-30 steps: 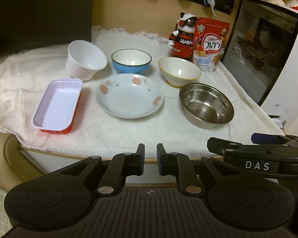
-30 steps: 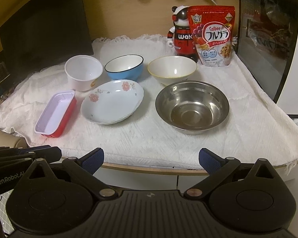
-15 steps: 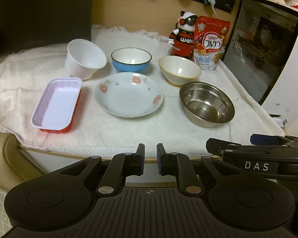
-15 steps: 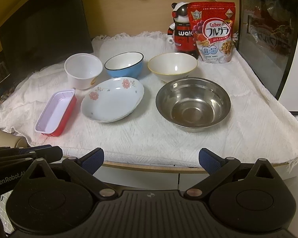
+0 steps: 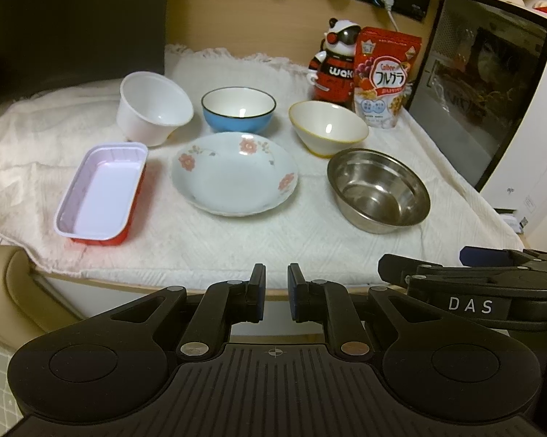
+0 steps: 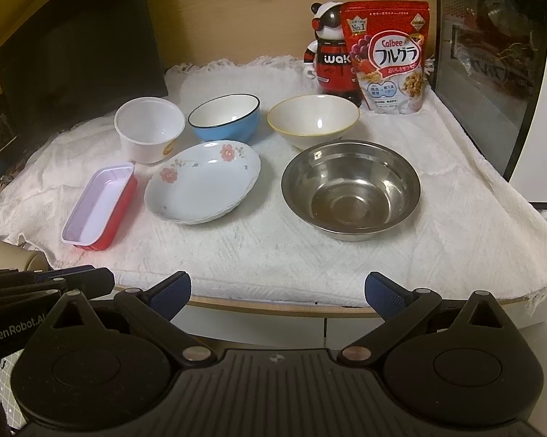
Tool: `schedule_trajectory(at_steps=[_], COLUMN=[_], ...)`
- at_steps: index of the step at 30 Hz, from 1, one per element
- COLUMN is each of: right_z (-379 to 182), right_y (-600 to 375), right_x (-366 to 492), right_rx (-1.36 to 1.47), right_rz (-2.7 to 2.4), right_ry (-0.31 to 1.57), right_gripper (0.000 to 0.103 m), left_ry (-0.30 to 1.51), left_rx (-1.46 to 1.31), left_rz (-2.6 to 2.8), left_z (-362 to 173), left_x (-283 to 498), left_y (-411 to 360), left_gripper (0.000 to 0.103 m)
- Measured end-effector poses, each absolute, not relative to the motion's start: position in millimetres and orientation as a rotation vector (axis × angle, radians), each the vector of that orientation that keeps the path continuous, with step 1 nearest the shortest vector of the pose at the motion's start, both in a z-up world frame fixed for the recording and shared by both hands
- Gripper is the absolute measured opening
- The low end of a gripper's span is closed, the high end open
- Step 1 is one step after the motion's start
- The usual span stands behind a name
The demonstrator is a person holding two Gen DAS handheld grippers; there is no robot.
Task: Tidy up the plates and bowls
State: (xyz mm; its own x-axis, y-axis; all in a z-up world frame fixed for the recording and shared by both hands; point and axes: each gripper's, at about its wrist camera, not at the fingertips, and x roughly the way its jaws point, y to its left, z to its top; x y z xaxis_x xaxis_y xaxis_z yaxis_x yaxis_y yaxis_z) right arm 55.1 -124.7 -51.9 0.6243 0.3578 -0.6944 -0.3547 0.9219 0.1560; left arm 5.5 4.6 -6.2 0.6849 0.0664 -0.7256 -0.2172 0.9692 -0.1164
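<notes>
Left gripper (image 5: 274,293) nearly closed, right gripper (image 6: 277,296) wide; only right view shows cereal bag (image 6: 388,60) unobstructed.

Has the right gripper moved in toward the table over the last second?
Yes. The right gripper has moved forward: in its view the steel bowl and cereal bag appear larger and lower.

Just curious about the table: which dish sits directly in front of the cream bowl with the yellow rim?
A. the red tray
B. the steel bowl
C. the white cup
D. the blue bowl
B: the steel bowl sits just in front of the cream bowl, nearest the table's front edge.
</notes>
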Motion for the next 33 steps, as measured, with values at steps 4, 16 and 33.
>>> schedule_trajectory(at_steps=[4, 16, 33], right_z=[-52, -54, -52], right_y=[-125, -124, -117], right_x=[56, 56, 59], right_rx=[0.008, 0.008, -0.008], right_rz=[0.407, 0.407, 0.403], right_ry=[0.803, 0.804, 0.803], right_gripper=[0.102, 0.102, 0.102], left_ry=[0.81, 0.824, 0.827], left_rx=[-0.197, -0.201, -0.227], left_rz=[0.16, 0.164, 0.174], left_z=[-6, -7, -9], left_x=[8, 11, 12], left_y=[5, 7, 17], left_gripper=[0.016, 0.016, 0.016])
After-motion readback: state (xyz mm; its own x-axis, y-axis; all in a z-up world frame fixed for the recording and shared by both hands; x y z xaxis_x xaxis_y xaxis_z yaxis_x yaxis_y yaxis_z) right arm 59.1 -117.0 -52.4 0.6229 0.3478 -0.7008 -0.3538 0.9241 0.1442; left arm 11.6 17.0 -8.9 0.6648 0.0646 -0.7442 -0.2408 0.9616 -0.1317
